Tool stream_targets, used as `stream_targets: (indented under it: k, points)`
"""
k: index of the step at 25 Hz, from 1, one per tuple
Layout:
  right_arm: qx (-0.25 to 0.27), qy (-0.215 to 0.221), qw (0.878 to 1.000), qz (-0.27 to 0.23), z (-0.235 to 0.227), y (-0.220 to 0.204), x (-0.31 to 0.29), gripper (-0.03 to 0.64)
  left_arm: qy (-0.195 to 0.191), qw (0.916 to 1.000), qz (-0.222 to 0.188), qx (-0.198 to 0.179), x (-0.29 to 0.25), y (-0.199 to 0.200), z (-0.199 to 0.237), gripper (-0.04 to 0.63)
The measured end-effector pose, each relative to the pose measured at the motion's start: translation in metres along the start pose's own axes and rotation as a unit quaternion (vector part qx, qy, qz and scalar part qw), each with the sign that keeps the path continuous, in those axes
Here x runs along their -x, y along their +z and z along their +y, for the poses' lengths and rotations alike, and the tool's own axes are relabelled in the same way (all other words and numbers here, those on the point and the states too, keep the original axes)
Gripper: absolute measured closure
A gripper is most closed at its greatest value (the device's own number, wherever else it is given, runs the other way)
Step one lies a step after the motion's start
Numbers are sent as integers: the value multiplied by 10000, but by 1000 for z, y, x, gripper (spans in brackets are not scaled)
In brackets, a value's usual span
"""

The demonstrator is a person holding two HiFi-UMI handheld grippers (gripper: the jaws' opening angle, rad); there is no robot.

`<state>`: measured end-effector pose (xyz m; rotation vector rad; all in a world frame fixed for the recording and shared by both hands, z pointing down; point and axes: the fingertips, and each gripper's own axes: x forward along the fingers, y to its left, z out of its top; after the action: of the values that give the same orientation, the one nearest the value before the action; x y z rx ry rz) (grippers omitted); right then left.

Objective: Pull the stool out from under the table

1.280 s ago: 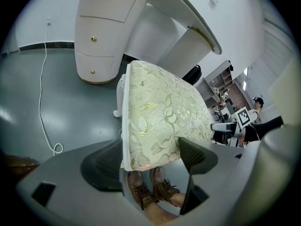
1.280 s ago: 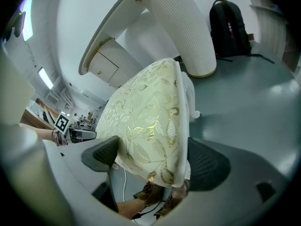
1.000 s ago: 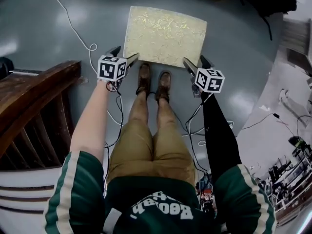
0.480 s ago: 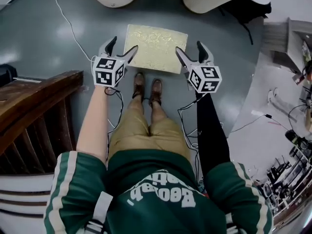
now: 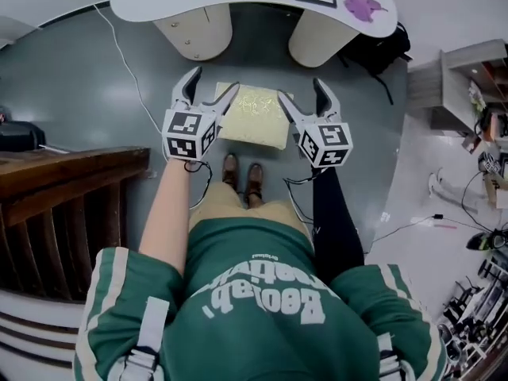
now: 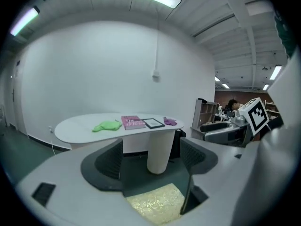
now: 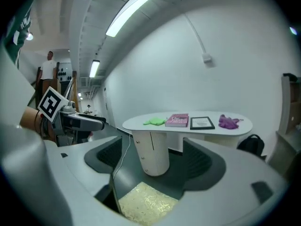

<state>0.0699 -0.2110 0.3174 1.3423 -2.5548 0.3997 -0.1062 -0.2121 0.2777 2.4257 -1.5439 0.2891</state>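
Stool (image 5: 254, 117) sits just before our feet (image 5: 242, 178), clear of the table (image 5: 147, 2). We hold left gripper (image 5: 214, 80) and right gripper (image 5: 300, 90) wide open, empty. Pull-out appears complete; nothing remains to grasp.

Sheeny gold cloth on the stool (image 5: 254, 117) (floor (image 5: 79, 78) glossy, smooth)

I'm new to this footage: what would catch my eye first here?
The gold-patterned stool stands out on the grey floor, between the person's shoes and the white table. The left gripper and right gripper hang either side of it, both open and empty.
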Motion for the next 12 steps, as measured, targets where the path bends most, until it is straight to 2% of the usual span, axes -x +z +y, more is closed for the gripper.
stream_targets:
  k: [3, 6, 12]
  points:
    - [241, 64, 9995, -207, 20, 37, 19, 201, -21, 9995, -306, -40, 23, 37, -13, 184]
    - [442, 69, 9976, -520, 26, 74, 31, 204, -68, 9981, -559, -264, 35, 70, -21, 184]
    - [785, 176, 9938, -765, 38, 104, 50, 212, -143, 9938, -954, -562, 61, 108, -44, 184]
